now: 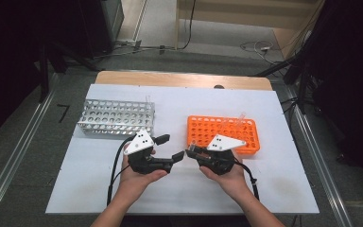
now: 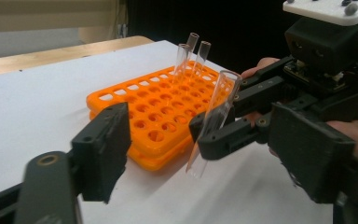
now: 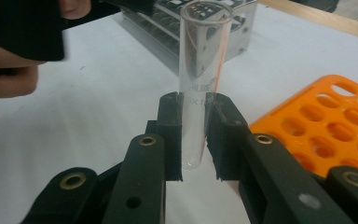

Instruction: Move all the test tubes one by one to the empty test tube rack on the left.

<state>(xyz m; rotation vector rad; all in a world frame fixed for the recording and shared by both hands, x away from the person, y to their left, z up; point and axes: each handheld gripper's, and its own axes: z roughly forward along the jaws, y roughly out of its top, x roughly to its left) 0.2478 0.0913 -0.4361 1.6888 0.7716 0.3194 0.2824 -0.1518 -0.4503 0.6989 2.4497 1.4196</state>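
Desk (image 1: 99,189): white sheet over a wooden top, kept bare at the near side as working room for both hands; far wooden edge partly out of sight behind the sheet.

Metal rack (image 1: 117,116): set far left, well apart from the orange one, likely as the other end of a transfer. One clear tube (image 1: 148,100) seems to stand at its far right corner; too faint to be sure. Blurred in the right claw view.

Orange rack (image 2: 154,121): set far right, just beyond the right hand. Three tubes (image 2: 193,58) upright at its far end, close together; remaining holes look empty. Cut off by the frame edge in the right claw view.

Left claw (image 1: 168,147): released, jaws apart with nothing between them, pointed toward the right claw as if to take over the tube. One jaw alone visible in its own view, large and out of focus.

Right claw (image 3: 195,140): clenched on the held tube (image 3: 200,84), pads pressing its lower half, tube roughly upright and tilted a little, raised above the desk between the two racks, near the orange one's near left corner. Probably offered up for a hand-over.

Held tube: clear glass, open mouth upward, rounded foot below the pads. Printed marking on the wall partly covered by the jaws, unreadable. Barely discernible from above.
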